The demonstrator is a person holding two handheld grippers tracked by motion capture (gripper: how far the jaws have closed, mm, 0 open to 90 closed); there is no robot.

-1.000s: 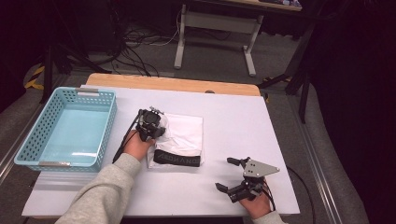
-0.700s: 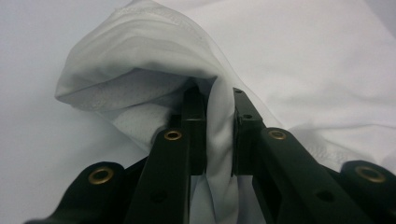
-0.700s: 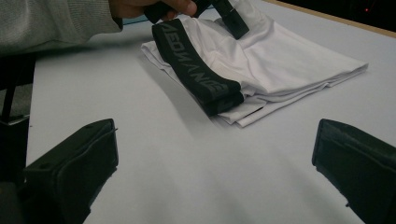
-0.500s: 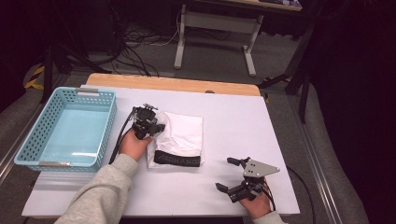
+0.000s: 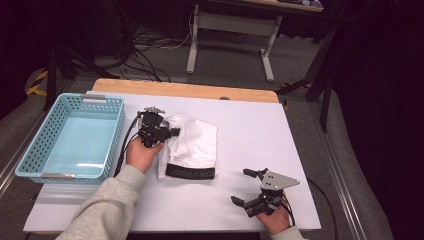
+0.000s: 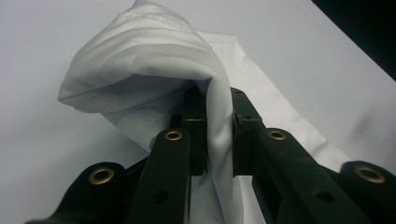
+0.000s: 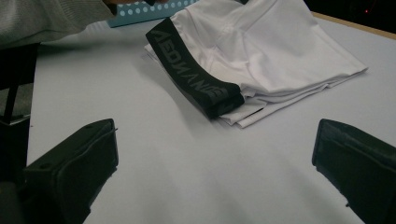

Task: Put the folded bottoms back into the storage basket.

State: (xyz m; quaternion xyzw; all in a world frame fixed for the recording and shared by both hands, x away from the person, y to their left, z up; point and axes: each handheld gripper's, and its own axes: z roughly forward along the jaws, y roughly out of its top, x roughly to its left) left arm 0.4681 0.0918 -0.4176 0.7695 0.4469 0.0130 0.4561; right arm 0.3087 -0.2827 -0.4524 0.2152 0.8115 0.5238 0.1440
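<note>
White underwear (image 5: pixel 195 142) with a black lettered waistband (image 5: pixel 190 172) lies folded in the middle of the white table (image 5: pixel 255 125). My left gripper (image 5: pixel 172 133) is shut on the garment's far left corner and holds that fold (image 6: pixel 154 60) raised off the table; cloth runs between the jaws (image 6: pixel 217 135). My right gripper (image 5: pixel 246 186) stands open near the front right edge, apart from the garment, with nothing between its jaws. In the right gripper view the underwear (image 7: pixel 261 51) and its waistband (image 7: pixel 196 77) lie ahead.
A light blue plastic basket (image 5: pixel 30 157) sits at the table's left side, empty, its rim (image 7: pixel 140 8) just visible in the right gripper view. A grey sleeve (image 5: pixel 107 207) reaches in from the bottom left. Wooden table edge (image 5: pixel 185 90) runs along the back.
My left gripper has lifted the garment's left corner and carried it slightly right, over the cloth. The right gripper has stayed put.
</note>
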